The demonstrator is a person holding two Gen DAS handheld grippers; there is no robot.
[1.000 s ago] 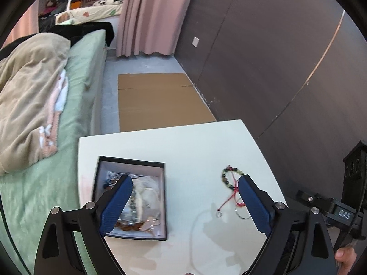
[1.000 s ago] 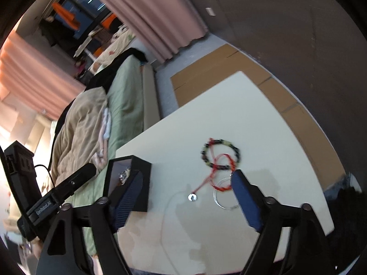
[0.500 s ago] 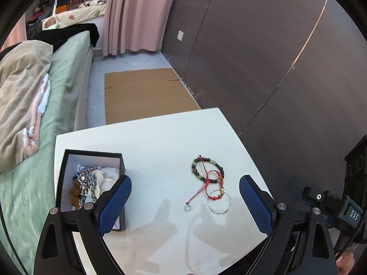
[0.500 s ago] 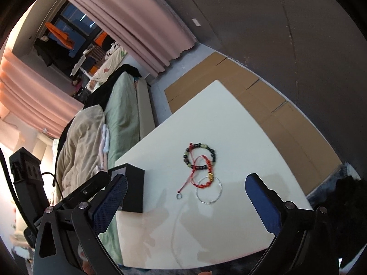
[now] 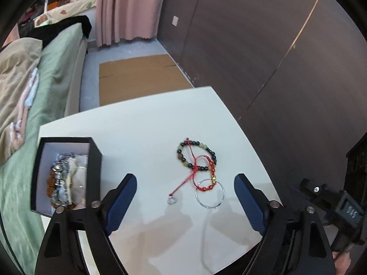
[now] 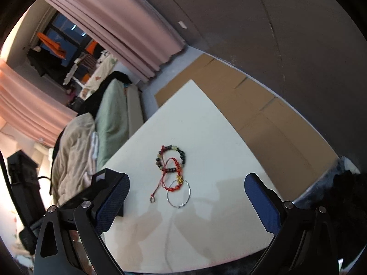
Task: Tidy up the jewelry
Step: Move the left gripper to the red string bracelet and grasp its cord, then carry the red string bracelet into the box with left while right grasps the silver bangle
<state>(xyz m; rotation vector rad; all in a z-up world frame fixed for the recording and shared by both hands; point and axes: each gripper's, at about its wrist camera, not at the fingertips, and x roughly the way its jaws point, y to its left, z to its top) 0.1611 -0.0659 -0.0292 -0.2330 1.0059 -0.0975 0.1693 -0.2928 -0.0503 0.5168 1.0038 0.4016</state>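
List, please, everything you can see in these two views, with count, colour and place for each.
table: one, white, under everything, beside the bed
jewelry box: one, black with pale lining, open, table's left edge, already holding a heap of pieces
beaded bracelet: one, dark and green beads, mid-table
red cord bracelet: one, red with a gold charm, lying across the beads and the ring
wire ring: one, silver, nearest the tongs
bed: one, green sheet, beige blanket, left of table
curtain: one, pink, far end
cardboard: flattened, brown, on the floor
wall: dark, right
left tongs: blue pads, open, empty
right tongs: blue pads, open, empty
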